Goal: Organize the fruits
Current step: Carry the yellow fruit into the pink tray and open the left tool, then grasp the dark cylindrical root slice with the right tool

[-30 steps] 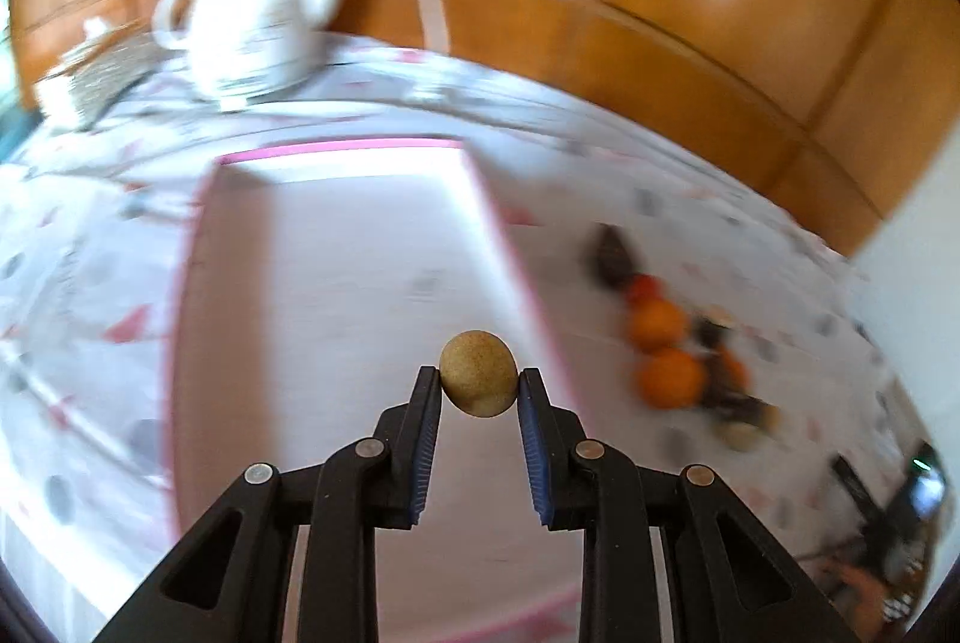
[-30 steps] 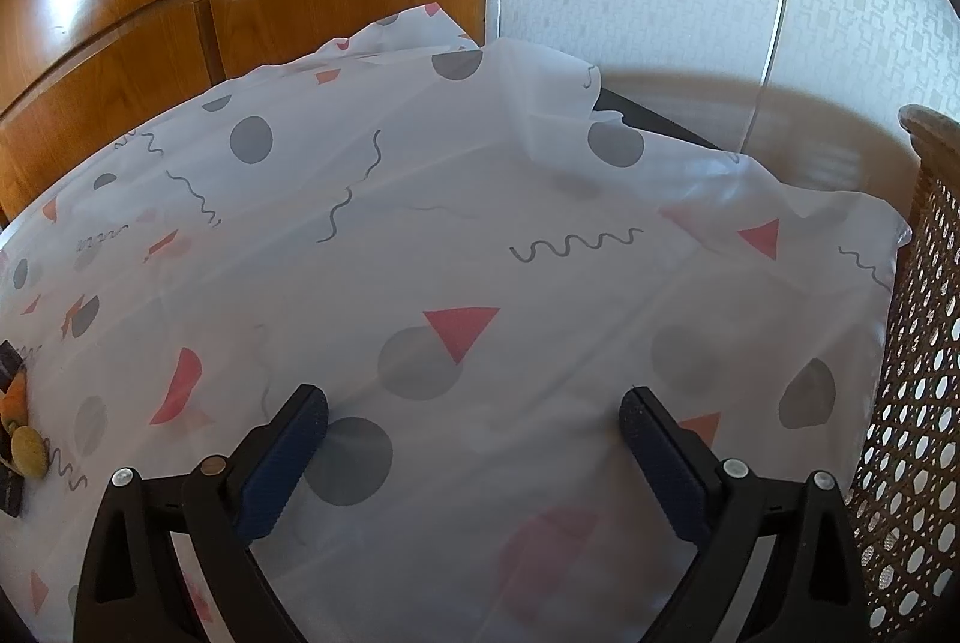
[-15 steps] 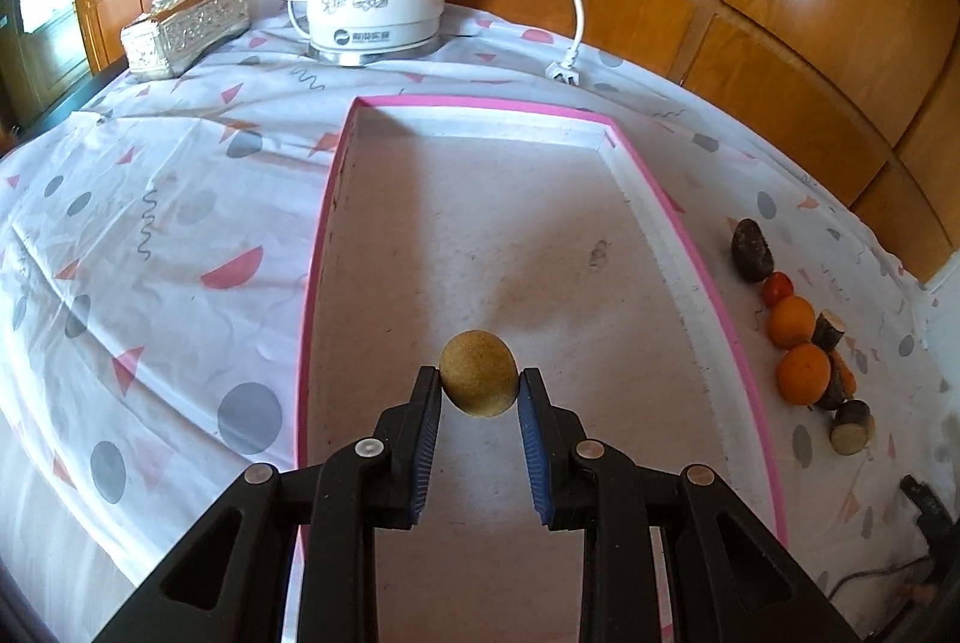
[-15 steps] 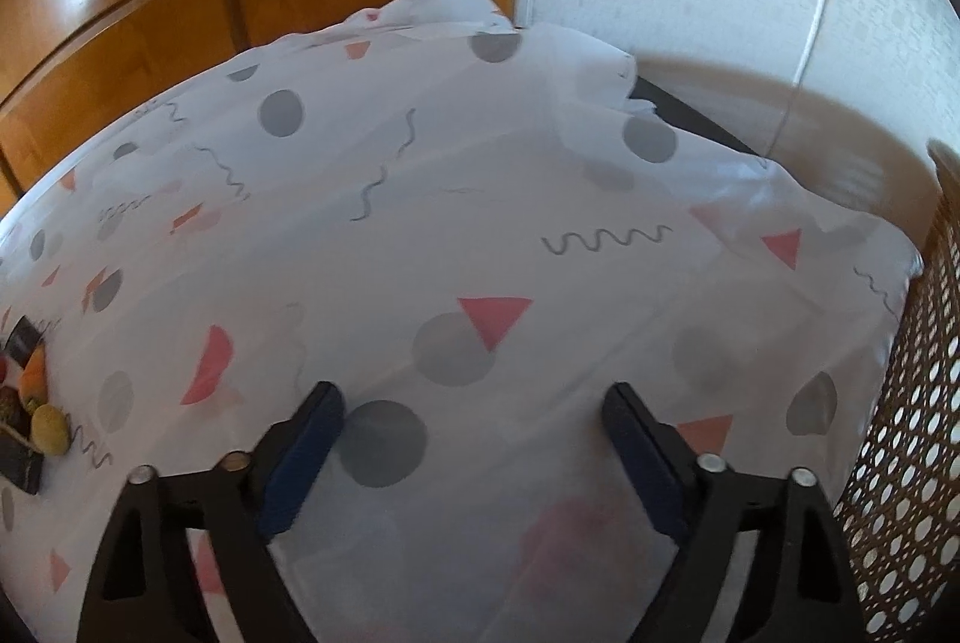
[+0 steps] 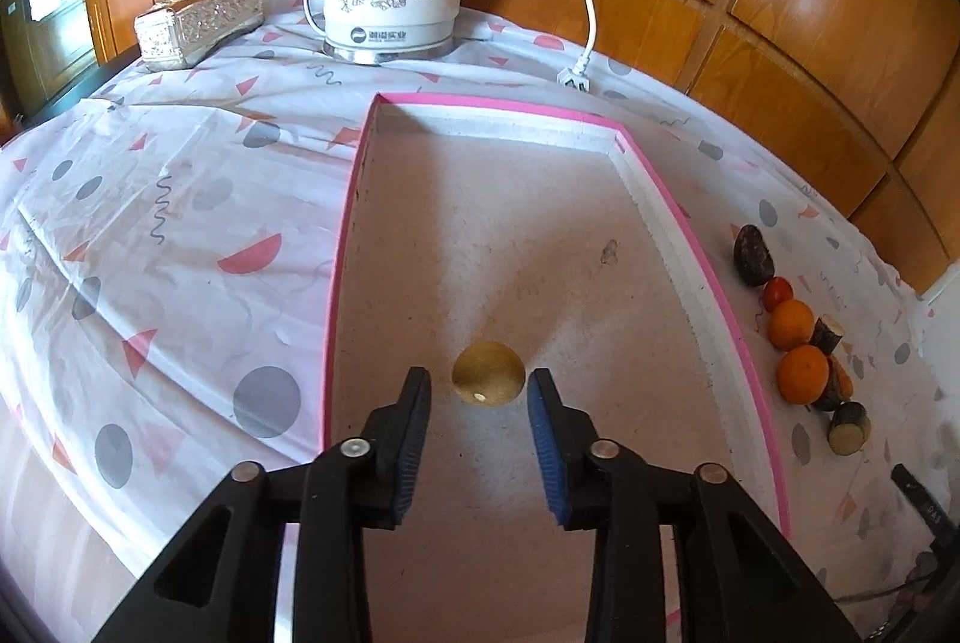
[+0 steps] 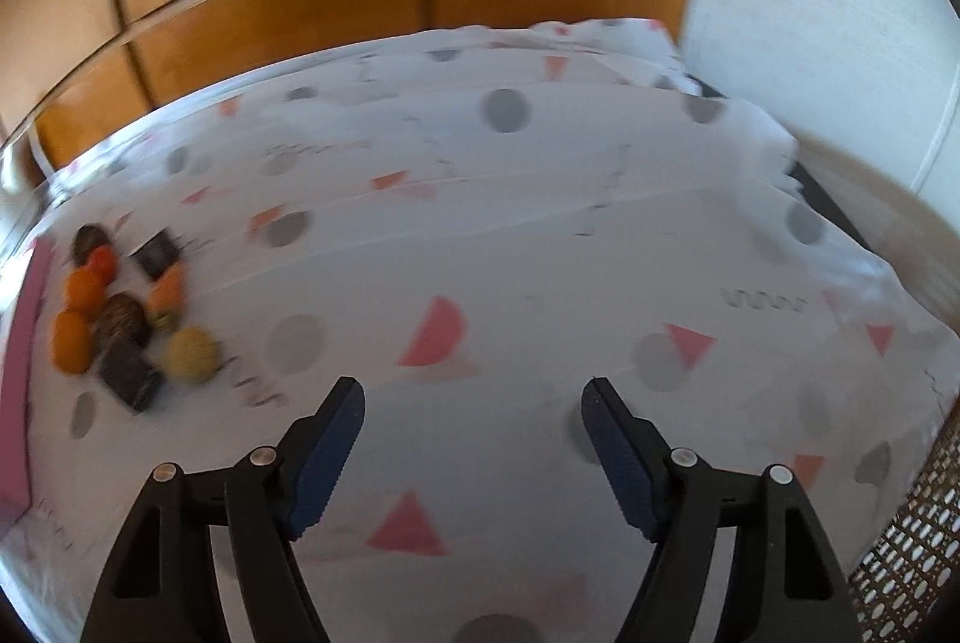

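At frame centre, the pink-rimmed tray [image 5: 672, 217] holds only a round tan fruit [image 5: 488, 373] between the left gripper [image 5: 480, 403], whose jaws have just parted, pads clear. The right gripper [image 6: 474, 415], jaws narrowing, gapes empty over tablecloth [image 6: 540, 283]; remaining fruits [image 6: 120, 319] lie far left.

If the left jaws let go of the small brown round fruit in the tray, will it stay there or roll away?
The brown fruit looks round and smooth, so it would probably roll a little on the flat floor of the tray. The raised pink rim should likely stop it. The left gripper jaws, just opening, stand clear of it.
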The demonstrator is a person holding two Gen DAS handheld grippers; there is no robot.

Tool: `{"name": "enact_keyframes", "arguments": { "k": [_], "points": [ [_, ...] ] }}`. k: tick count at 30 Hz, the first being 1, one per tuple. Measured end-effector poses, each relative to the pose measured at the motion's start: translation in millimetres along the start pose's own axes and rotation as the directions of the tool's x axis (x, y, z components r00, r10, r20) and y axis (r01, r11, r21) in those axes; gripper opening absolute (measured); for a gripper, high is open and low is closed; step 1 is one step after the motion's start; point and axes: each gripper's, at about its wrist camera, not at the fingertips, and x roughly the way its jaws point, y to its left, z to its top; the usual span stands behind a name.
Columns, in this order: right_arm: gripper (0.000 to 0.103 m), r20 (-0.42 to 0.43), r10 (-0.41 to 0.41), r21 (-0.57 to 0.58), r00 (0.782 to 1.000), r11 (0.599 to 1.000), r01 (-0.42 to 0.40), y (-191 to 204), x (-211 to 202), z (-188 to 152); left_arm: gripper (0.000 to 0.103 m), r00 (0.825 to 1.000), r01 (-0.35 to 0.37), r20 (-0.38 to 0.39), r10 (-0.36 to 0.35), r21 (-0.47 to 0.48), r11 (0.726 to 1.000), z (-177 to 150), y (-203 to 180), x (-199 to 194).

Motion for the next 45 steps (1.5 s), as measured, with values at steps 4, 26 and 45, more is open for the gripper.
{"name": "enact_keyframes", "arguments": {
  "k": [4, 26, 45],
  "points": [
    [0.074, -0.009, 0.063, -0.053, 0.998, 0.997, -0.063, 15.3, -2.4, -0.6, 0.042, 1.0, 0.014, 0.028, -0.014, -0.018, 1.0, -0.5, 2.4, -14.6],
    [0.065, -0.085, 0.29, -0.473, 0.953, 0.83, -0.295, 143.6, -12.3, 9.3, 0.049, 0.996, 0.018, 0.092, -0.006, -0.135, 0.991, -11.1, 30.5, -63.0],
    [0.034, -0.091, 0.285, -0.544, 0.954, 0.788, -0.287, 164.0, -18.2, -0.9, 0.055, 0.995, -0.04, 0.082, 0.057, -0.203, 0.978, -24.9, 58.2, -71.9]
  ]
}}
